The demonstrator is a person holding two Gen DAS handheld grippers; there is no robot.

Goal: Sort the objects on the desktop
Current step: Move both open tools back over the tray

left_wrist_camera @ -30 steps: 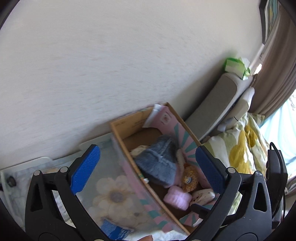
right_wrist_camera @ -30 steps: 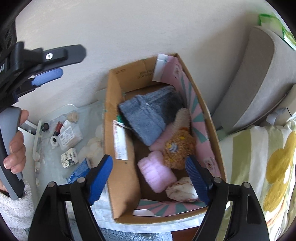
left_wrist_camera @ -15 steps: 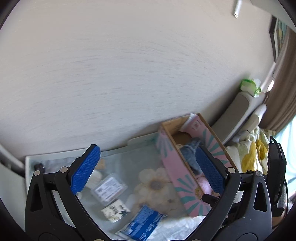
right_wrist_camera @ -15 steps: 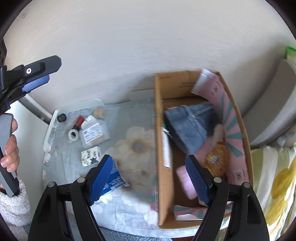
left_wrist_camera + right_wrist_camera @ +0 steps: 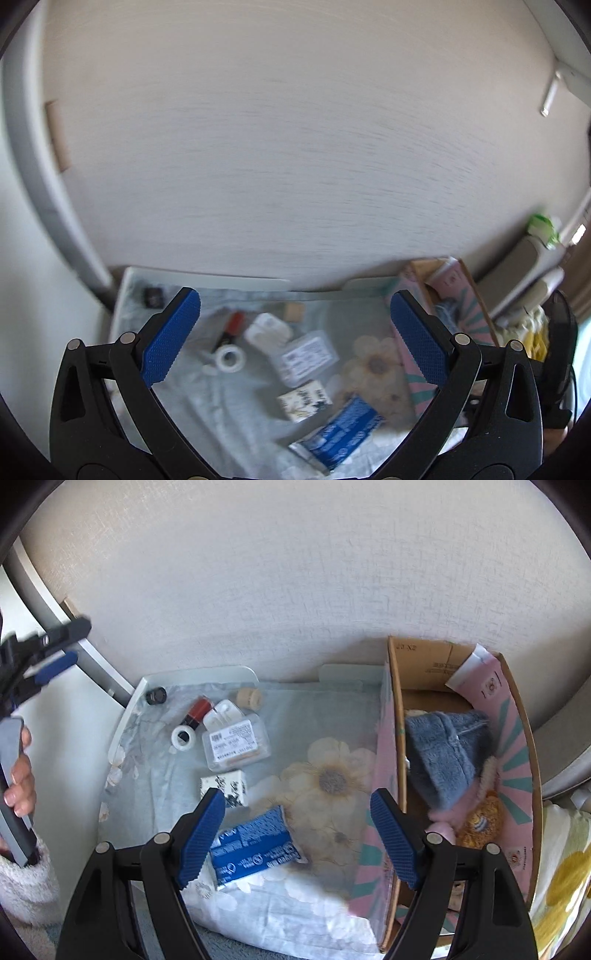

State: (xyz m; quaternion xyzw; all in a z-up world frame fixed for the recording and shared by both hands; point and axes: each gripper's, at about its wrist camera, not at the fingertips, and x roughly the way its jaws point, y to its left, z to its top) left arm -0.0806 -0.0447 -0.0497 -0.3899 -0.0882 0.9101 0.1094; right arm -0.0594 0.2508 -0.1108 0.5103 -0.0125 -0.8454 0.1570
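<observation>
On the surface [image 5: 325, 716], a box [image 5: 391, 775] stands at right holding a folded cloth [image 5: 443, 757]. Left of it lie a packet [image 5: 255, 842], a carton [image 5: 223, 786] behind it, then what may be a tape roll [image 5: 183, 736].

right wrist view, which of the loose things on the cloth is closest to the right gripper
The blue packet. It lies flat just ahead of the right gripper, partly between its open fingers; the black-and-white box and clear labelled box sit farther back.
</observation>
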